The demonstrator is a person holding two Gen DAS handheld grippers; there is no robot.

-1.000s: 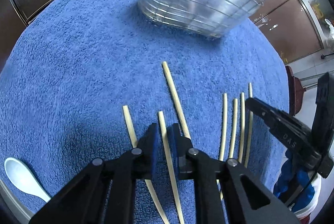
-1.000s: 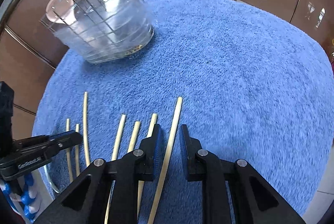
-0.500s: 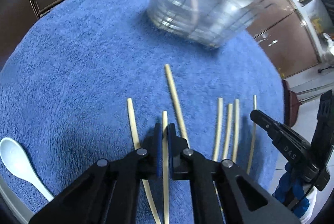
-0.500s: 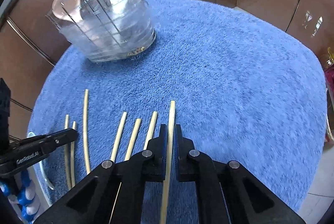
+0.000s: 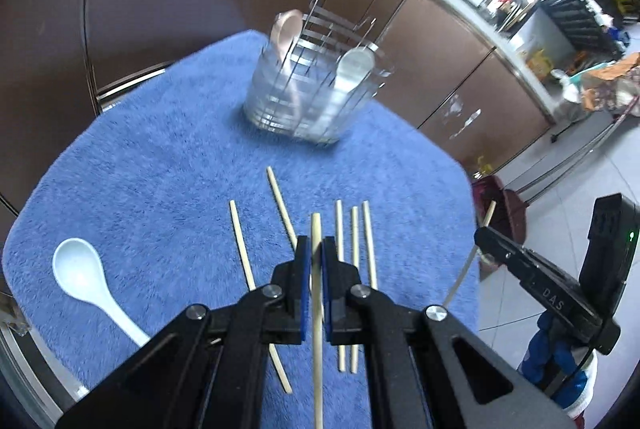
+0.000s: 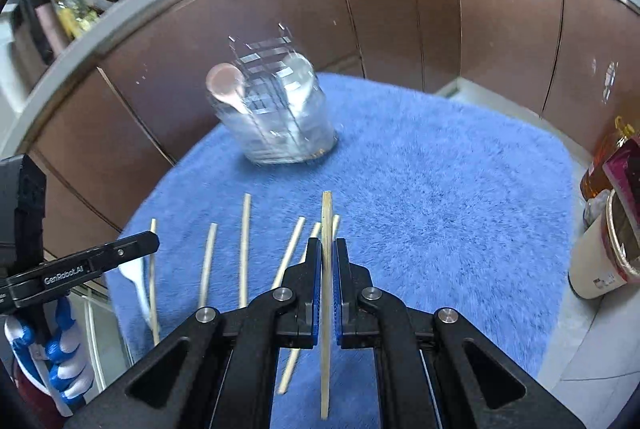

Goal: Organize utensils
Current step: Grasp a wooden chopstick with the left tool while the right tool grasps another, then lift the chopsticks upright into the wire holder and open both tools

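My left gripper [image 5: 316, 249] is shut on a pale wooden chopstick [image 5: 317, 229], lifted above the blue towel [image 5: 160, 189]. My right gripper [image 6: 328, 249] is shut on another chopstick [image 6: 327, 213], also raised off the towel. Several more chopsticks [image 5: 352, 229] lie side by side on the towel below both grippers. A clear utensil holder with a wire rack [image 5: 316, 97] stands at the far side of the towel, with a pink spoon [image 5: 285, 31] and a white spoon [image 5: 354, 63] in it. In the right wrist view the holder [image 6: 280, 117] stands ahead and left.
A white ceramic spoon [image 5: 80, 273] lies on the towel at the left. Brown cabinet fronts [image 6: 400, 21] curve behind the table. A paper cup [image 6: 600, 261] and a bottle [image 6: 600, 165] stand off the table's right side. A gloved hand [image 6: 60, 361] holds the left gripper.
Both grippers closed, each on a chopstick, then rose and tilted up, carrying the sticks off the towel. The holder now sits lower and farther in both views.
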